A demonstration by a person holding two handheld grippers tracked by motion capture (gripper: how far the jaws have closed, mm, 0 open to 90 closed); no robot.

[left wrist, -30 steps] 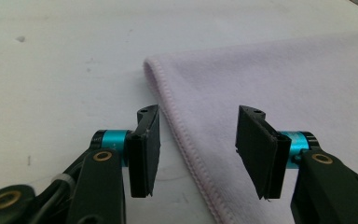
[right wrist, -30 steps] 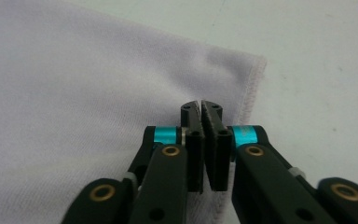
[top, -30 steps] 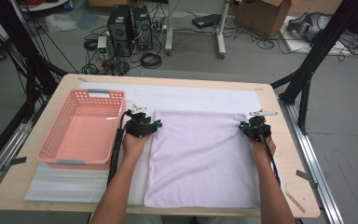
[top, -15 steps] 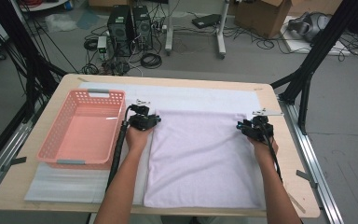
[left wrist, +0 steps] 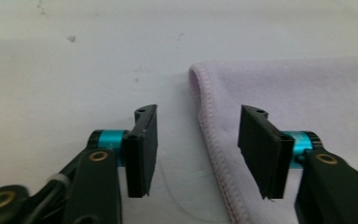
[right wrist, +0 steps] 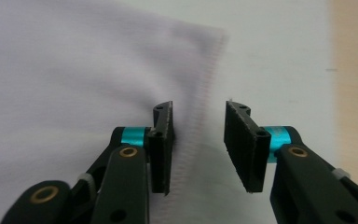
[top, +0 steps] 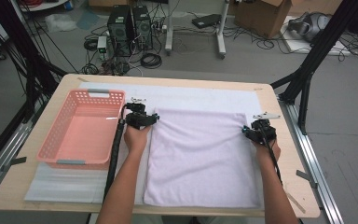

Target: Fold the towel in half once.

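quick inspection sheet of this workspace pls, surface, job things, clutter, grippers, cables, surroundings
surface: light wooden table under a white foam sheet.
job's things: pale lilac terry towel spread flat, far corners near the grippers.
clutter: empty pink plastic lattice basket left of the towel.
grippers: left gripper open, its jaws have just been opening, towel hem between them unpinched; right gripper open astride the towel's edge.
cables: black cable along the left forearm; cables loose on the floor.
surroundings: black computer towers, cardboard box, grey floor.
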